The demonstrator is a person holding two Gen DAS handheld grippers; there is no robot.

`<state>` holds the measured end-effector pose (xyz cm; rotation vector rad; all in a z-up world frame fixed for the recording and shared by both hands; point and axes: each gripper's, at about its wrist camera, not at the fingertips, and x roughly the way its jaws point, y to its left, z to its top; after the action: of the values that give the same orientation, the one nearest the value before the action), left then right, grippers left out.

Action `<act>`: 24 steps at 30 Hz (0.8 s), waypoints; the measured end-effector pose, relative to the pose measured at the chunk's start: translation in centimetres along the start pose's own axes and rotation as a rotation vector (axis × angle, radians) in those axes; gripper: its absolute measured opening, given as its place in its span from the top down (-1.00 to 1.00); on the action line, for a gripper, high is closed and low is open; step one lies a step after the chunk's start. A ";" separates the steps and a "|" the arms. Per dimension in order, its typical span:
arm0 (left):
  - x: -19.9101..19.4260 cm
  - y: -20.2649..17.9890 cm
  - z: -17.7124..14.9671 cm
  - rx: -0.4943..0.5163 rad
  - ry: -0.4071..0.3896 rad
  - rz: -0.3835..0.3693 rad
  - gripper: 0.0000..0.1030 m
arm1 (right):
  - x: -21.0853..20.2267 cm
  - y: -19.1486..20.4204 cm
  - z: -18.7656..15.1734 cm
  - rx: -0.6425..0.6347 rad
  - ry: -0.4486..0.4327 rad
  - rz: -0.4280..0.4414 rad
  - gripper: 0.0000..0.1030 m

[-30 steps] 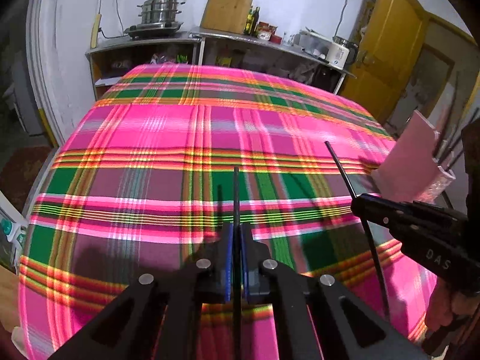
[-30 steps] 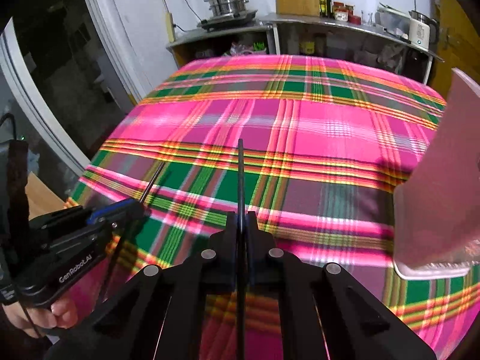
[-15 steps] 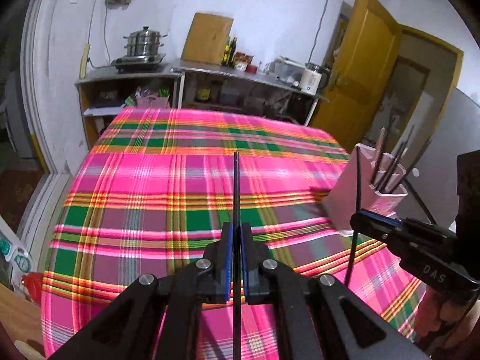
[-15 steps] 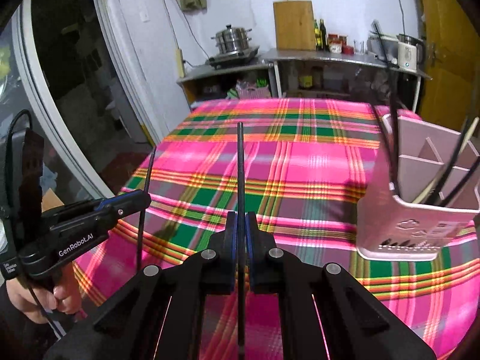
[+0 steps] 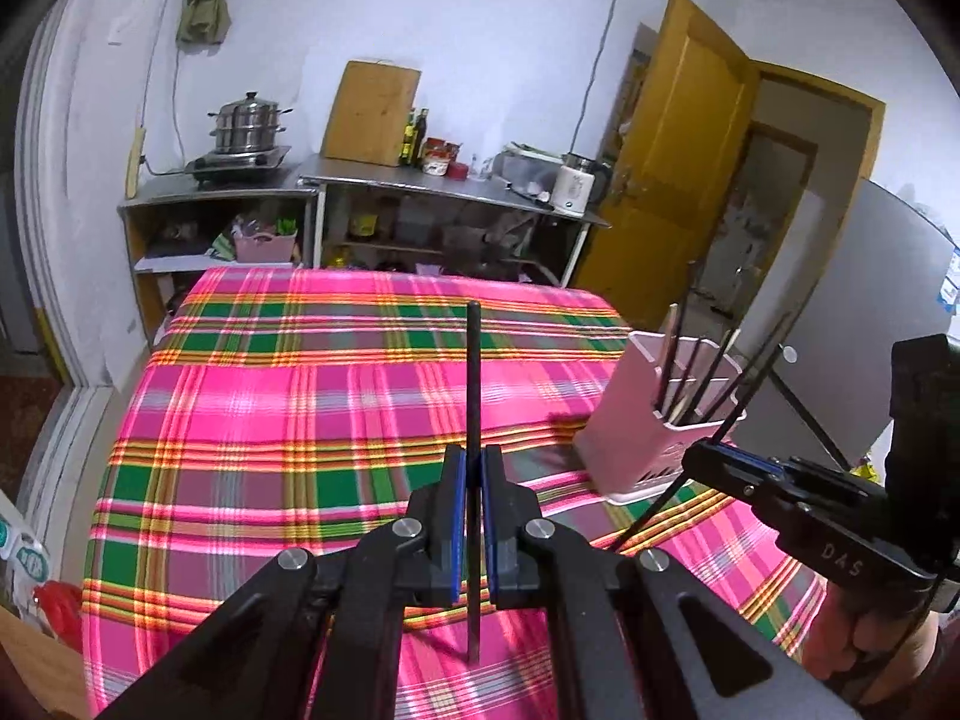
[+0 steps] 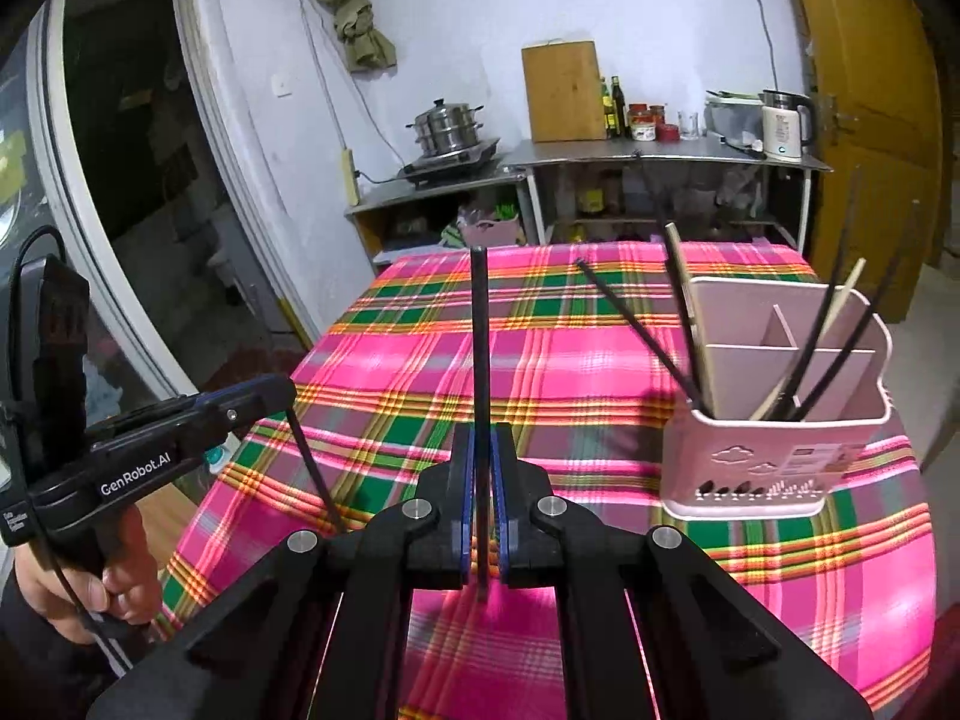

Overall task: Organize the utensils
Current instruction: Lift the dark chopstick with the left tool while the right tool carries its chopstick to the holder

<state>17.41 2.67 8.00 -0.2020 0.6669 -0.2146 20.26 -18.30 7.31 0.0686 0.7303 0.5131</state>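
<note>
Both black chopsticks [image 5: 473, 396] [image 6: 479, 360] stand upright, each gripper [image 5: 472, 468] [image 6: 480, 450] clamping one.

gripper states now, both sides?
Left gripper: shut on a thin black chopstick.
Right gripper: shut on another thin black chopstick.

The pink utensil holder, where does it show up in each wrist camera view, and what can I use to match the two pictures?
Left wrist view: the pink utensil holder stands right of centre on the plaid tablecloth, dark chopsticks poking out of it.
Right wrist view: the holder stands at the right, nearer and larger, its inner dividers visible.
Shared landmark: the wooden cutting board leaning against the back wall.
</note>
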 end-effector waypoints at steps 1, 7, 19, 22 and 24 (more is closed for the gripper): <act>-0.1 -0.3 0.2 0.005 -0.003 -0.005 0.91 | -0.2 -0.1 0.0 0.001 -0.004 -0.002 0.89; -0.2 -2.4 1.0 0.038 -0.011 -0.038 0.91 | -1.6 -1.1 0.1 0.023 -0.028 -0.018 0.89; 0.9 -6.5 1.5 0.075 0.029 -0.138 0.91 | -5.0 -4.0 -0.1 0.071 -0.070 -0.079 0.89; 1.4 -8.0 2.1 0.089 0.032 -0.171 0.91 | -5.8 -5.0 0.1 0.085 -0.082 -0.097 0.89; 1.7 -9.1 2.6 0.103 0.032 -0.188 0.91 | -6.4 -5.7 0.4 0.099 -0.094 -0.110 0.89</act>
<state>19.21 -6.19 11.30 -0.1630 0.6667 -0.4328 18.96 -26.27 10.19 0.1430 0.6635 0.3661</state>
